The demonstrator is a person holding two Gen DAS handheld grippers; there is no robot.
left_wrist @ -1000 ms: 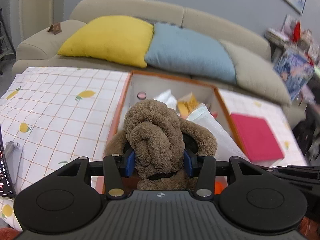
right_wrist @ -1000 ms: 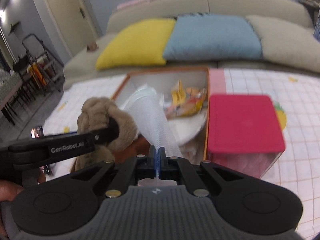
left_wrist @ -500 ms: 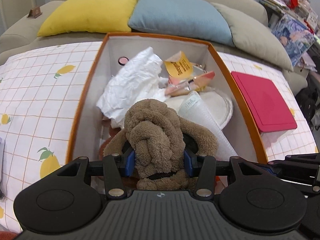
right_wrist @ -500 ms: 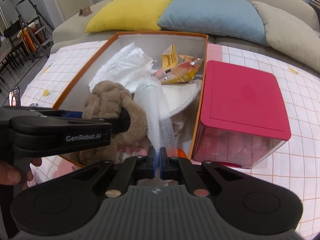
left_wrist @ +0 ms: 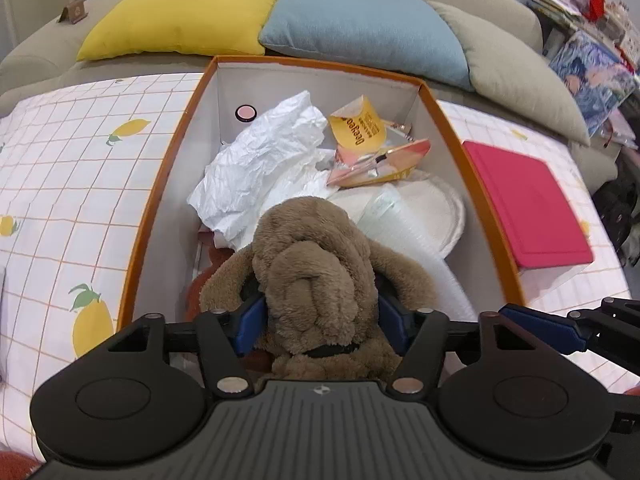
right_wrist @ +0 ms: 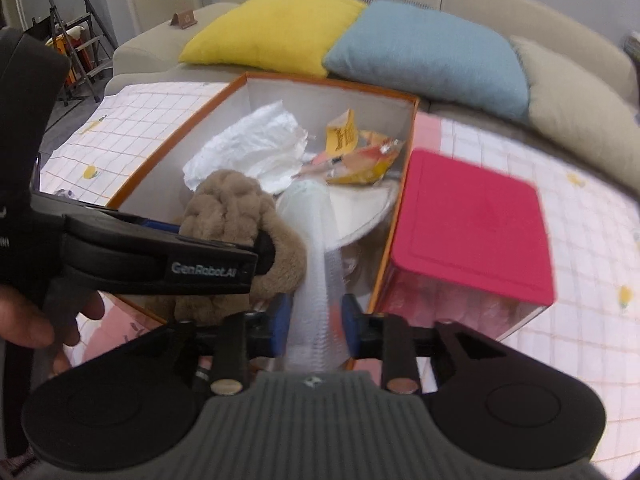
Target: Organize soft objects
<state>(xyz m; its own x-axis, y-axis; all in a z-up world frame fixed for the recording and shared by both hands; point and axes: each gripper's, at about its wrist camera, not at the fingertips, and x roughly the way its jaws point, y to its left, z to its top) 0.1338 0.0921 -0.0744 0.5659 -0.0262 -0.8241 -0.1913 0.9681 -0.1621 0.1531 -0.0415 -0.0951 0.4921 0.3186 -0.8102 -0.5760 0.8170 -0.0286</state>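
1. The left gripper (left_wrist: 321,320) has just opened its jaws wider; the brown plush dog (left_wrist: 320,276) sits loose between them, over the near end of the orange box (left_wrist: 160,200).
2. The right gripper (right_wrist: 314,322) has just opened partway; the clear ribbed bag (right_wrist: 318,300) hangs between its jaws.
3. Farther in the box lies white crumpled paper (left_wrist: 260,168).
4. A pink box (right_wrist: 472,232) sits beside it.

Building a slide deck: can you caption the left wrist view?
Left tongs, just opening, release a brown plush dog over the orange-rimmed box of soft items.
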